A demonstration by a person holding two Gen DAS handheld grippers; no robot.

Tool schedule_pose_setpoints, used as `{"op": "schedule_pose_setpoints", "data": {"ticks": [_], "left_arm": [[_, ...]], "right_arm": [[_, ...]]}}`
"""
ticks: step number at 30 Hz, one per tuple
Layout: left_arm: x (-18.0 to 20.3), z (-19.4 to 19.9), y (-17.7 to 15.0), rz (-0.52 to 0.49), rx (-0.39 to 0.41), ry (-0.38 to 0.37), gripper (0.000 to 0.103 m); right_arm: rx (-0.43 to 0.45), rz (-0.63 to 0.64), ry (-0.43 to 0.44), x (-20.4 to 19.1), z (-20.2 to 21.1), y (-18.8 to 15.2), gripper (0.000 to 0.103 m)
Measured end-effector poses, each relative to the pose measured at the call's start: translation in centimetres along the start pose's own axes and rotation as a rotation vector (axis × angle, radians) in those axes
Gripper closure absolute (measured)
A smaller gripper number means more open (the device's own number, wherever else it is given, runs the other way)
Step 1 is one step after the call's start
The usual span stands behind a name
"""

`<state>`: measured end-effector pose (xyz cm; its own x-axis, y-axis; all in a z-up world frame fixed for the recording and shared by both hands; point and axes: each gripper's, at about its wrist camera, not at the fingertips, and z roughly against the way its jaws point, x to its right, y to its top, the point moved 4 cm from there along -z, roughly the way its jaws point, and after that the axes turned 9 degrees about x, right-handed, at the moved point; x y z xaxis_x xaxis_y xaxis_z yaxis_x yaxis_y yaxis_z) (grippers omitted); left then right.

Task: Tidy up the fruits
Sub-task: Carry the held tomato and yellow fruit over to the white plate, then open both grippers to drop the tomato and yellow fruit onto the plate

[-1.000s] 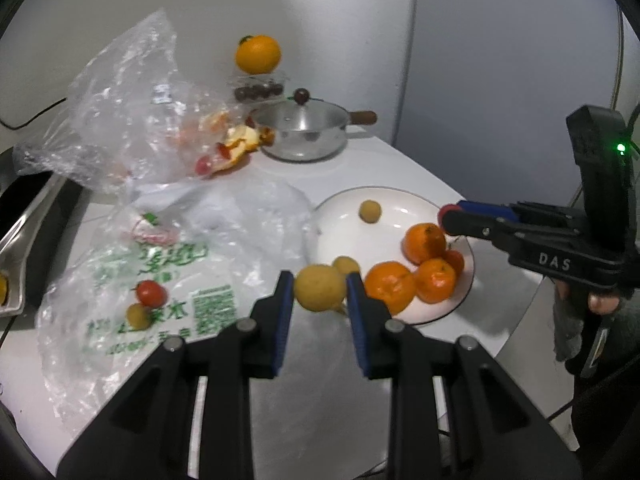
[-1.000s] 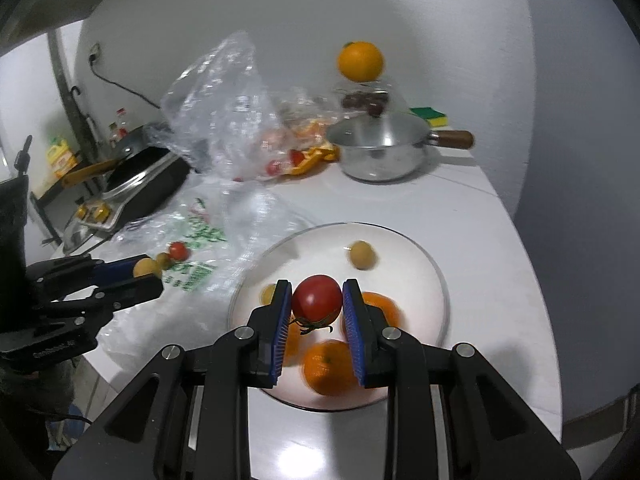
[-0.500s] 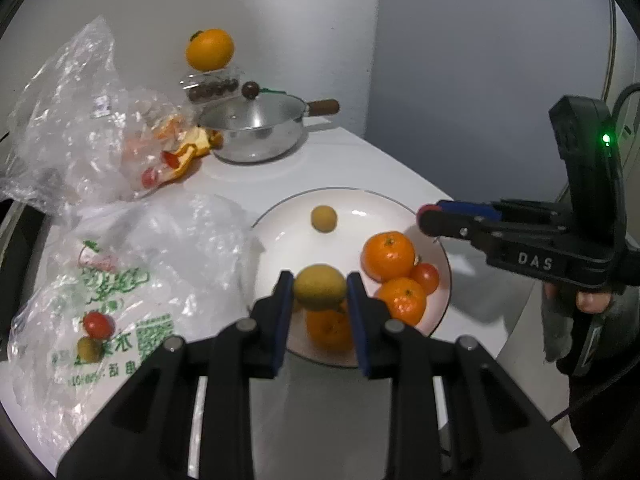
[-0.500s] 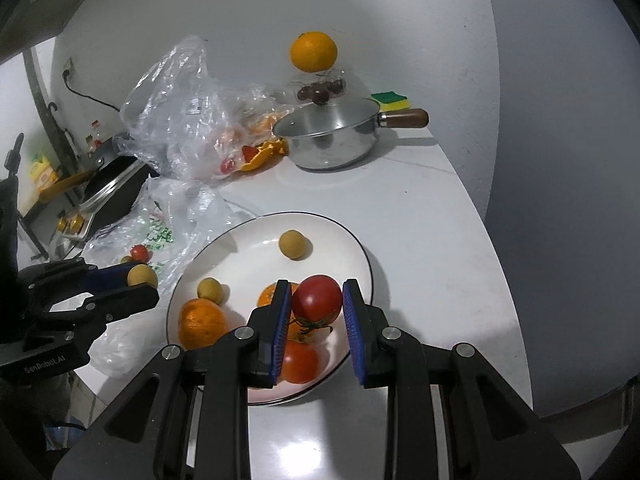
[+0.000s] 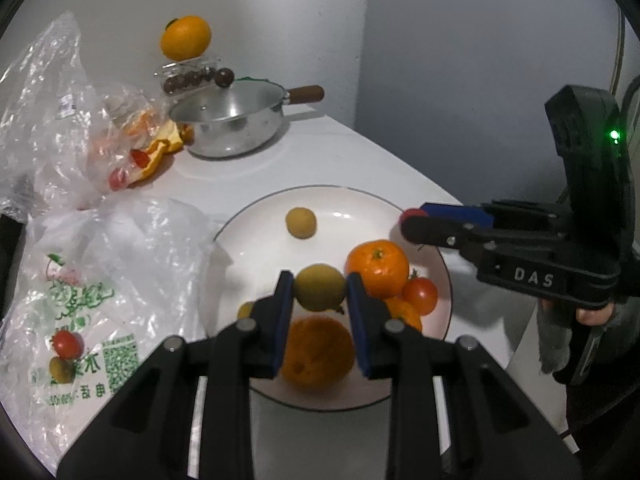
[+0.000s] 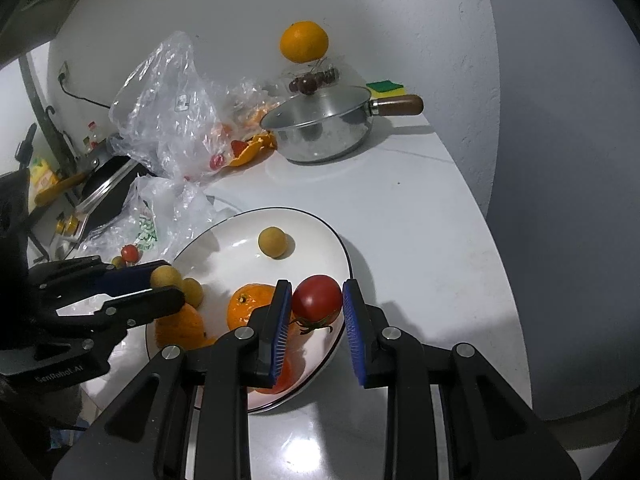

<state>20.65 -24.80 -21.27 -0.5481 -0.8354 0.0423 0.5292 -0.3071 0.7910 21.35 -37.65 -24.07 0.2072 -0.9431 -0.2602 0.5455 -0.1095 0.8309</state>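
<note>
My left gripper (image 5: 320,292) is shut on a yellow-green fruit (image 5: 319,287) and holds it above the white plate (image 5: 260,256). My right gripper (image 6: 316,300) is shut on a red tomato (image 6: 316,295) above the plate's right rim (image 6: 340,240). On the plate lie oranges (image 5: 378,268), a small tomato (image 5: 420,295) and a small yellow fruit (image 5: 301,222). The left gripper also shows in the right wrist view (image 6: 160,284), the right one in the left wrist view (image 5: 416,222).
Plastic bags (image 5: 92,264) with a tomato (image 5: 68,343) and small fruits lie left of the plate. A steel pan (image 5: 228,126) with a wooden handle stands at the back, an orange (image 5: 185,37) on a clear box behind it. The table edge curves on the right.
Both grippers have moved in over the plate with their fruits still held. The left one came from above the bag side, the right one shifted toward the plate's right rim.
</note>
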Motion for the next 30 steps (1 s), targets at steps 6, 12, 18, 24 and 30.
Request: {"op": "schedule_pose_setpoints", "data": {"ticks": [6, 12, 18, 24, 30], "left_arm": [[0.3, -1.1, -0.2, -0.008, -0.018, -0.009, 0.075], [0.3, -1.5, -0.3, -0.006, -0.026, -0.013, 0.075], [0.1, -0.7, -0.2, -0.001, -0.021, -0.016, 0.073], [-0.1, 0.6, -0.3, 0.004, -0.002, -0.002, 0.073], [-0.8, 2.4, -0.5, 0.019, 0.024, 0.015, 0.073]], "right_arm": [[-0.006, 0.0, 0.008, 0.1, -0.4, 0.0, 0.075], [-0.017, 0.006, 0.012, -0.2, -0.8, -0.1, 0.075], [-0.019, 0.007, -0.005, -0.4, -0.6, 0.0, 0.075], [-0.014, 0.018, -0.012, -0.9, -0.2, 0.2, 0.074], [0.0, 0.03, -0.016, -1.9, 0.7, 0.4, 0.074]]}}
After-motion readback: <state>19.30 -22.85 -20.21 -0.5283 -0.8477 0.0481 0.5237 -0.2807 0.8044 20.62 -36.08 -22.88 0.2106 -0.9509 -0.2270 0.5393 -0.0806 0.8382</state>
